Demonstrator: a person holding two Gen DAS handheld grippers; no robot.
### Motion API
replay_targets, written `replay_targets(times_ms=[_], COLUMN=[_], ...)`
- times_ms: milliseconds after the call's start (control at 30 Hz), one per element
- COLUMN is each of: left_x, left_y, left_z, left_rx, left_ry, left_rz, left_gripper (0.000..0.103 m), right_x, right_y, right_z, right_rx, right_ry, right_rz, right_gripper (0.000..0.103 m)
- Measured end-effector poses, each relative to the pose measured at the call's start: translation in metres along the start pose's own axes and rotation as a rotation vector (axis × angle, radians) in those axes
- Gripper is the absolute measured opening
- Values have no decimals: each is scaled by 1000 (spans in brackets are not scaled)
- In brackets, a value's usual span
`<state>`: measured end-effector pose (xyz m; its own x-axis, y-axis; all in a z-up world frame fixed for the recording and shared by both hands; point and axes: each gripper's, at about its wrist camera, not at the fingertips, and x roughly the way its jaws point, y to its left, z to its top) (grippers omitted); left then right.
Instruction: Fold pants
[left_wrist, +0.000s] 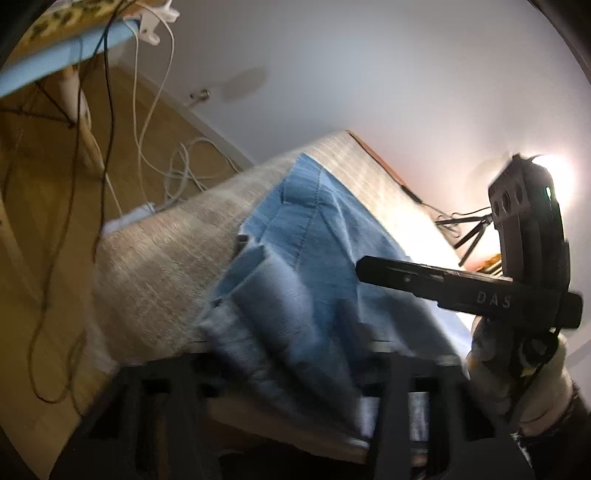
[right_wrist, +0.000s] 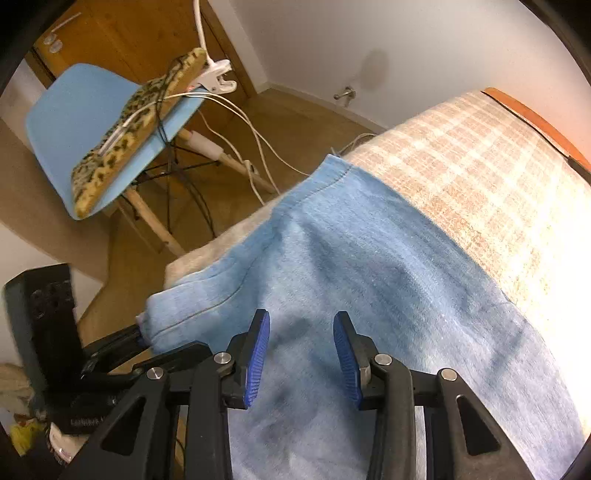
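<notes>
Light blue denim pants (right_wrist: 369, 266) lie on a beige checked surface (right_wrist: 480, 177). In the left wrist view the pants (left_wrist: 314, 258) bunch up between my left gripper's (left_wrist: 288, 369) dark arms; the fabric hides the fingertips and the view is blurred. My right gripper (right_wrist: 301, 356) is open, its blue pads (right_wrist: 258, 354) just above the denim. In the right wrist view the left gripper (right_wrist: 136, 338) shows at the pants' left corner, apparently holding the cloth. In the left wrist view the right gripper (left_wrist: 461, 288) shows from the side.
A blue chair (right_wrist: 85, 110) with a leopard cushion (right_wrist: 136, 129) stands on the wooden floor to the left, with cables (right_wrist: 236, 122) hanging from it. A white wall (right_wrist: 406, 44) lies beyond. A bright lamp glare (left_wrist: 554, 173) is at the right.
</notes>
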<state>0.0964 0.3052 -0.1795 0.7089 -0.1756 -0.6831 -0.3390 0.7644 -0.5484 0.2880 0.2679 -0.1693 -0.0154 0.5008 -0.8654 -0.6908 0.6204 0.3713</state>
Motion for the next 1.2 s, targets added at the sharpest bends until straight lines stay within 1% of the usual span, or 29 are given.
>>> replay_targets(times_ms=[33, 100, 167, 200, 300, 367, 400, 433, 467, 500, 567, 633, 667, 700, 733, 800, 833, 900, 967, 1033, 1100, 1200], left_x=[-1, -10, -18, -18, -17, -13, -11, -7, -5, -5, -4, -4, -4, -6, -7, -13, -17, -22, -25, -26, -25, -22], left_y=[4, 16, 29, 32, 35, 34, 33, 32, 32, 31, 28, 25, 24, 23, 21, 15, 8, -9, -21, -35, -44, -58], left_z=[-2, -6, -10, -12, -13, -11, -9, -7, -6, -5, -3, -2, -2, -2, -1, 0, 0, -1, -3, -7, -10, -16], left_rx=[-16, -64, -106, -115, -114, -119, -127, -140, -155, -167, -168, -163, -160, -153, -140, -97, -55, 39, 96, 161, 197, 245], left_ry=[-3, -48, -83, -82, -87, -87, -76, -57, -39, -46, -61, -86, -101, -116, -131, -156, -172, -189, -198, -204, -199, -195], left_rz=[-3, -29, -74, -73, -90, -128, -130, -129, -132, -150, -131, -108, -105, -104, -104, -119, -122, -118, -122, -124, -128, -132], left_gripper=[17, 15, 15, 15, 15, 15, 16, 29, 37, 45, 46, 39, 32, 14, 11, 11, 11, 11, 11, 11, 11, 11], right_x=[8, 18, 27, 26, 17, 9, 4, 1, -1, -5, -6, -6, -5, -2, 3, 11, 19, 30, 34, 27, 16, 1], right_y=[-1, 1, 6, 6, 12, 18, 20, 21, 21, 17, 12, 3, 0, -3, -7, -11, -14, -20, -25, -28, -30, -34], right_z=[3, 6, 9, 9, 9, 10, 12, 13, 14, 15, 18, 21, 22, 24, 27, 31, 34, 38, 40, 42, 45, 51], right_rx=[5, 12, 23, 31, 11, -19, -32, -34, -33, -24, -8, 17, 32, 47, 67, 92, 116, 163, 201, 218, 211, 207], right_ry=[9, 20, 31, 30, 7, 1, -8, -12, -15, -21, -29, -40, -41, -40, -35, -28, -16, 8, 23, 17, 11, 8], right_rz=[18, 52, 124, 144, 143, 151, 143, 138, 135, 131, 124, 103, 105, 112, 126, 156, 176, 203, 222, 251, 253, 255], right_gripper=[38, 38, 38, 38, 38, 38, 39, 39, 39, 40, 41, 41, 41, 41, 41, 43, 44, 51, 51, 52, 57, 62])
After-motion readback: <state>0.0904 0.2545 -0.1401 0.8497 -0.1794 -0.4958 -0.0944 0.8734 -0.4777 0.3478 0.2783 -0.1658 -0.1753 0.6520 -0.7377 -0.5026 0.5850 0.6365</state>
